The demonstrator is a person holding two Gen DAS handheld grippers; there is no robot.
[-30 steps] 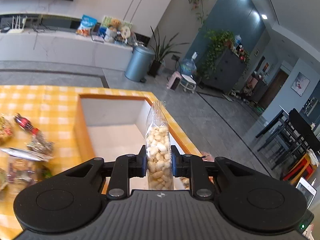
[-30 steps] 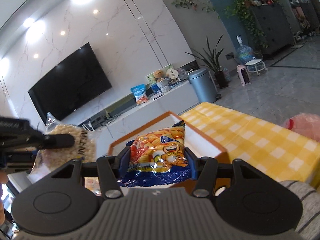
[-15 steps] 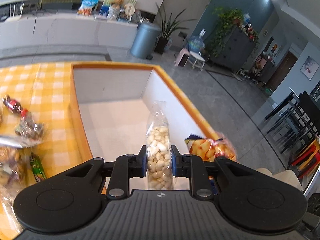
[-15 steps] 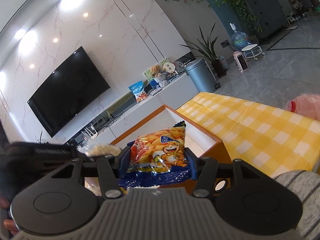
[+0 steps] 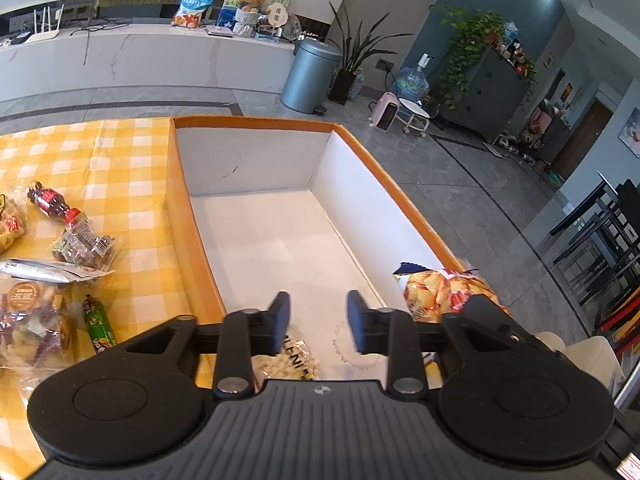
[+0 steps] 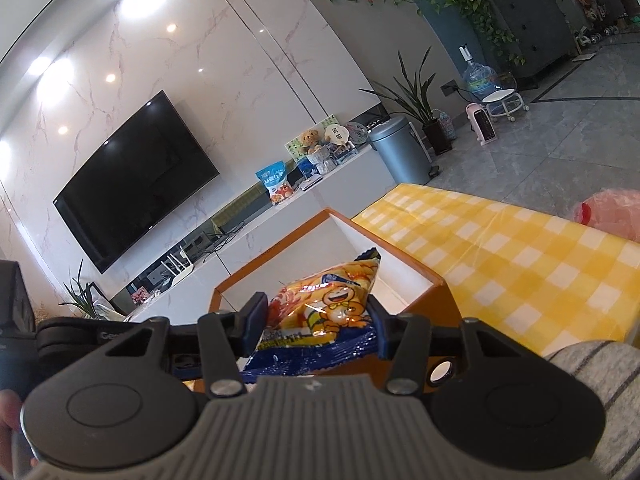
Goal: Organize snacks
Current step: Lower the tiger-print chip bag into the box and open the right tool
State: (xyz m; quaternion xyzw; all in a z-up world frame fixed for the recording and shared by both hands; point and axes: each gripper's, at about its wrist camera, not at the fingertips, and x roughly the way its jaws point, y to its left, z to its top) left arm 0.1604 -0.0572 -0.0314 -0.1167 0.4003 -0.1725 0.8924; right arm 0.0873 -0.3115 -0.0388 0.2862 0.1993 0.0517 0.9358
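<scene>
An orange box with a white inside (image 5: 188, 216) stands on the yellow checked tablecloth (image 5: 120, 152). My left gripper (image 5: 318, 322) is open above the box's near end. The clear bag of white puffs (image 5: 290, 362) lies on the box floor just below it. My right gripper (image 6: 316, 320) is shut on an orange and blue snack bag (image 6: 324, 312), held over the box's near edge (image 6: 432, 280). That bag and gripper also show in the left wrist view (image 5: 440, 288) at the box's right wall.
Several loose snacks lie on the cloth left of the box: a small cola bottle (image 5: 50, 202), wrapped sweets (image 5: 82, 246), a green sausage stick (image 5: 98, 322). A pink bag (image 6: 612, 212) sits on the cloth at the far right.
My left gripper opened and let go of the puff bag, which now lies in the box. My right gripper has moved its bag closer over the box.
</scene>
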